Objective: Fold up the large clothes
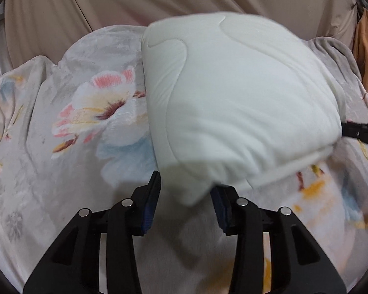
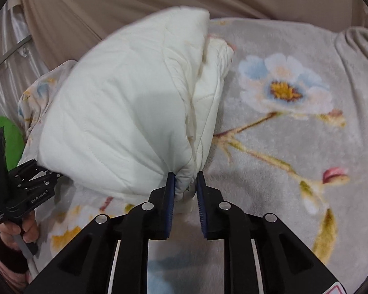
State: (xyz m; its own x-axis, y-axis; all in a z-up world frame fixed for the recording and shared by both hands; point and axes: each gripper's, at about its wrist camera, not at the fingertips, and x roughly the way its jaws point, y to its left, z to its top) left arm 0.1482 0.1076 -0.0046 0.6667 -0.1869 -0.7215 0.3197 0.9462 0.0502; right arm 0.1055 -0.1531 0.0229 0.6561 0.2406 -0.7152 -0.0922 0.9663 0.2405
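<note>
The folded white quilted garment (image 1: 238, 103) lies on the floral blanket (image 1: 61, 147). A corner sits between the left gripper's (image 1: 185, 191) parted fingers; the right gripper's (image 2: 186, 181) fingers flank its edge, slightly apart.

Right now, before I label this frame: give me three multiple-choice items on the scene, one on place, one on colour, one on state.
1. Where does the white quilt lie?
A. on a bare wooden floor
B. on the floral blanket
C. on a hanger

2. What colour is the centre of the blue flower printed right of the quilt in the right wrist view?
A. yellow
B. green
C. black

3. What state is the quilt in?
A. spread out flat
B. stuffed in a bag
C. folded into a thick bundle

Answers:
1 B, the flower print shows all around and under it.
2 A, a yellow core sits among pale blue petals.
3 C, stacked layers show at its right edge in the right wrist view.
</note>
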